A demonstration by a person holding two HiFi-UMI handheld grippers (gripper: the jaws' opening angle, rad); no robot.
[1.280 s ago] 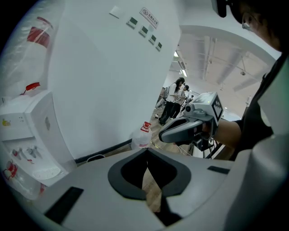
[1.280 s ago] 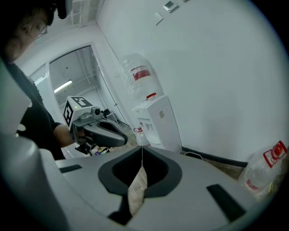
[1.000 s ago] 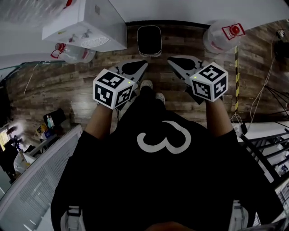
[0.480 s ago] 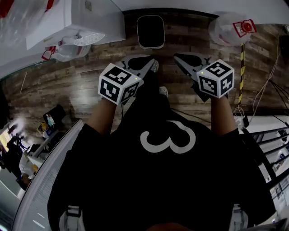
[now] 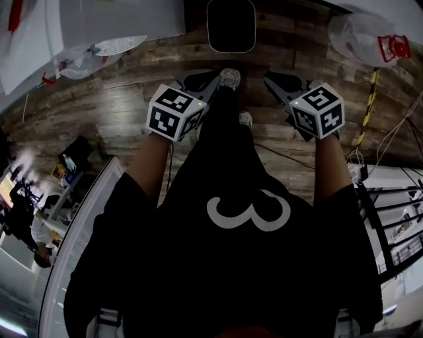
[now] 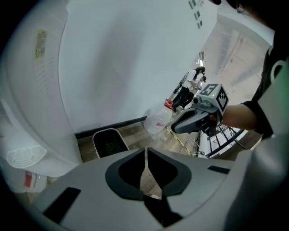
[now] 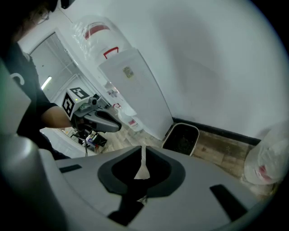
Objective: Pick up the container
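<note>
The container, a black bin with a pale rim (image 5: 230, 25), stands on the wooden floor against the wall, at the top of the head view. My left gripper (image 5: 215, 78) and right gripper (image 5: 269, 78) hang side by side in front of me, above the floor and short of the bin. Both are shut with nothing between the jaws. The left gripper view has the bin (image 6: 109, 142) beyond the closed left gripper (image 6: 145, 150), with the right gripper (image 6: 175, 129) off to the side. In the right gripper view the bin (image 7: 181, 137) lies ahead of the closed right gripper (image 7: 143, 149).
A white cabinet (image 5: 99, 20) stands left of the bin with a clear water jug (image 5: 82, 63) beside it. Another jug (image 5: 367, 39) sits to the bin's right. A striped pole (image 5: 367, 109), cables and a metal rack (image 5: 396, 218) are at the right, and my shoes (image 5: 230, 78) are below the grippers.
Both grippers have come down together toward the floor, still shut. The head view has shifted, so the bin now sits at the top edge.
</note>
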